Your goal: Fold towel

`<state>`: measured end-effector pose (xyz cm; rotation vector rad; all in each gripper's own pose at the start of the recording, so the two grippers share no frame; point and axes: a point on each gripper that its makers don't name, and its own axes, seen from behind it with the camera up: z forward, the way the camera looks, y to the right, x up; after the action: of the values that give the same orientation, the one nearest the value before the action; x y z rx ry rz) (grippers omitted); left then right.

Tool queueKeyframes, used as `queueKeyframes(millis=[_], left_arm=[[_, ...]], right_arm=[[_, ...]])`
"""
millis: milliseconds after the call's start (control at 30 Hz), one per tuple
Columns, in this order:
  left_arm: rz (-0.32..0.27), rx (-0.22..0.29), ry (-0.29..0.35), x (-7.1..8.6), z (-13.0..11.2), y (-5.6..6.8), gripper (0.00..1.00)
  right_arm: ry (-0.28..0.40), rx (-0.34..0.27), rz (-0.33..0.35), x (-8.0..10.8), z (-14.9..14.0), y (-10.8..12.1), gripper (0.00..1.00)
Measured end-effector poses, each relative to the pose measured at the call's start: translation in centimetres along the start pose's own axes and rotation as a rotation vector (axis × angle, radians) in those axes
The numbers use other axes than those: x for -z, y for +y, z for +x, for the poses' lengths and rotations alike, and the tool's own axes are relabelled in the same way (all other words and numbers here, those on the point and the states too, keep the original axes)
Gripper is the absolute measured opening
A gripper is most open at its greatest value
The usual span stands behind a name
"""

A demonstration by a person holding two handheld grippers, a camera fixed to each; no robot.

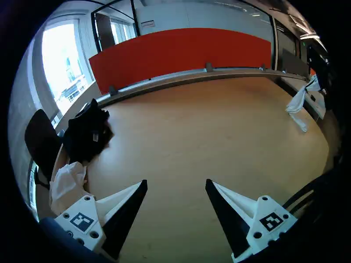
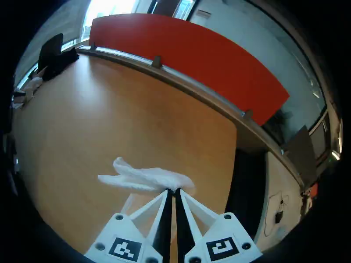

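A white towel [image 2: 145,179] hangs bunched up from my right gripper [image 2: 174,191], which is shut on its near end. The cloth trails off to the left just above the wooden table [image 2: 109,114]. In the left gripper view the same towel [image 1: 299,105] dangles at the table's far right edge, its top held up near a dark shape I cannot make out. My left gripper [image 1: 175,181] is open over bare table [image 1: 197,131], with nothing between its white fingers [image 1: 127,197], far from the towel.
A black garment or bag [image 1: 87,131] lies at the table's left end beside a black chair [image 1: 41,140] and another white cloth [image 1: 66,184]. A red partition [image 1: 184,52] runs along the far edge. The table's right edge [image 2: 234,153] drops to dark floor.
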<state>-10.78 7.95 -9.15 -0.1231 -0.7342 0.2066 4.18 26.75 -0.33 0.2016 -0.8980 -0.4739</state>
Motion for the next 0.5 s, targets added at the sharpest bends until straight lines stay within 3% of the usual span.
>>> queueKeyframes(millis=[500], left_arm=[[0.000, -0.026, -0.003, 0.3, 0.0, 0.4, 0.99]], right_arm=[[-0.122, -0.060, -0.015, -0.3, -8.3, -0.3, 0.04]])
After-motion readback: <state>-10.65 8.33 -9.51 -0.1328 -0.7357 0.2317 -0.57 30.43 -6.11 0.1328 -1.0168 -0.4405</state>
